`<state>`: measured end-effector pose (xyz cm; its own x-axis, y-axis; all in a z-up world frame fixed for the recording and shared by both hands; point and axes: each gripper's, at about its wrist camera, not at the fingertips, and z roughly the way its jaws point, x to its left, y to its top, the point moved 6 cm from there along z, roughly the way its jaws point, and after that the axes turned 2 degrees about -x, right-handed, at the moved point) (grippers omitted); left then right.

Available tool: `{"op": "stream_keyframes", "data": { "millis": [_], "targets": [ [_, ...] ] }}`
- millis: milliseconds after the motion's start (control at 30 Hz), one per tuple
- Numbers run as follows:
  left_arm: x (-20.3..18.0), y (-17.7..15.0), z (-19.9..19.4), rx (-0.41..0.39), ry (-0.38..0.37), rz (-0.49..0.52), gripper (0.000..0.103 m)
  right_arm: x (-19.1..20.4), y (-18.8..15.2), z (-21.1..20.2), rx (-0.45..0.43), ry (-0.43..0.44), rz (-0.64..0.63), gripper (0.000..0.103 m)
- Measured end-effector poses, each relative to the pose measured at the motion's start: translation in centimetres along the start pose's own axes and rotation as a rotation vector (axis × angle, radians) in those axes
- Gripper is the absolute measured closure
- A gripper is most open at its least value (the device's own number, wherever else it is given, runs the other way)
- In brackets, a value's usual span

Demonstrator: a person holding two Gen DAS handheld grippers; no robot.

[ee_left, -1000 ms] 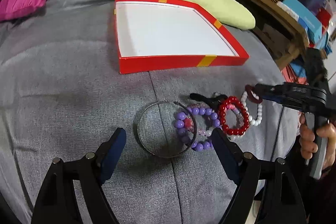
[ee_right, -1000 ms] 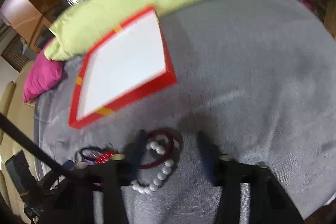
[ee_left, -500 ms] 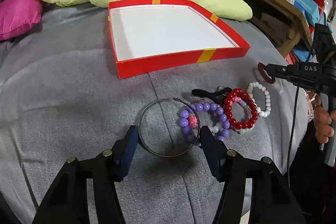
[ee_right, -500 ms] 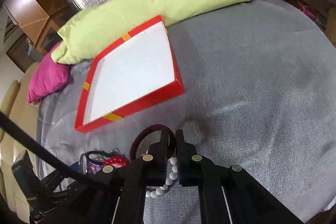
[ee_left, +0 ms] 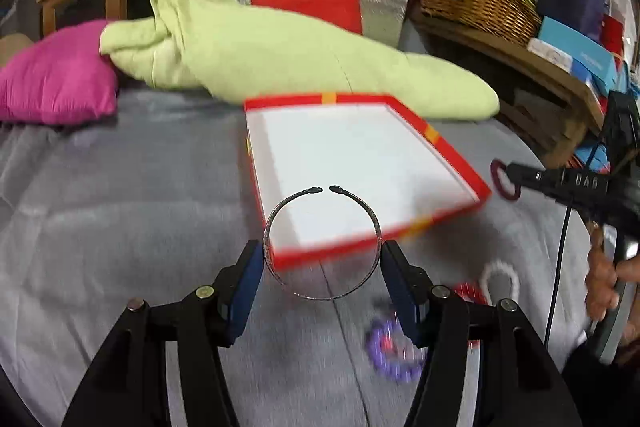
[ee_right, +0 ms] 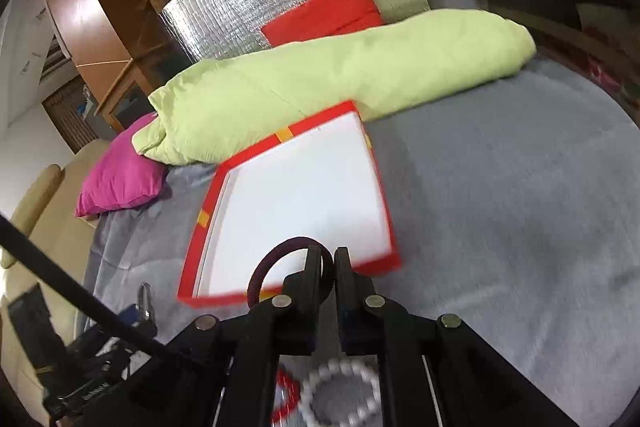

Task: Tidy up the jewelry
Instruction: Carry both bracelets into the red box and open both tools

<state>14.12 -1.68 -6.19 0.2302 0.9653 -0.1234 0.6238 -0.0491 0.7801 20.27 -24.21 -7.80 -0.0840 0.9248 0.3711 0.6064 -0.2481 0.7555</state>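
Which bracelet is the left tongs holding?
The thin silver open-ended bangle, pinched across its width; the purple, red and white beaded ones lie on the blanket.

A lime-green pillow point(ee_left: 288, 55) and magenta cushion point(ee_left: 56, 75) line the grey bed's point(ee_left: 120, 195) far edge; wicker basket point(ee_left: 476, 3) beyond its corner.

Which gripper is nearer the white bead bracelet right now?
Right. The right gripper, gripping a dark ring, hangs directly over the white bead bracelet; the left gripper, holding the silver bangle, is off to its side.
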Motion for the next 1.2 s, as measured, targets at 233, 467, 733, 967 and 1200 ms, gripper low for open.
{"op": "stream_keyframes", "data": {
  "millis": [233,467,733,967,1200],
  "targets": [
    [0.7,1.9,5.6,0.019,0.045,-0.025,0.041,0.3,1.2,5.1,0.039,-0.049,-0.015,0.095],
    [1.6,0.8,8.0,0.088,0.077,0.003,0.041,0.4,-0.3,8.2,0.144,-0.097,-0.076,0.094],
    [0.9,0.4,8.1,0.094,0.105,0.095,0.039,0.0,-1.4,8.5,0.244,-0.149,-0.080,0.092],
    [2.7,-0.5,9.2,0.139,0.141,0.074,0.038,0.1,-2.2,7.8,0.292,-0.123,-0.058,0.092],
    [3.5,0.0,8.2,0.129,0.120,0.016,0.038,-0.5,-0.4,5.5,0.197,-0.088,0.002,0.092]
  ]
}}
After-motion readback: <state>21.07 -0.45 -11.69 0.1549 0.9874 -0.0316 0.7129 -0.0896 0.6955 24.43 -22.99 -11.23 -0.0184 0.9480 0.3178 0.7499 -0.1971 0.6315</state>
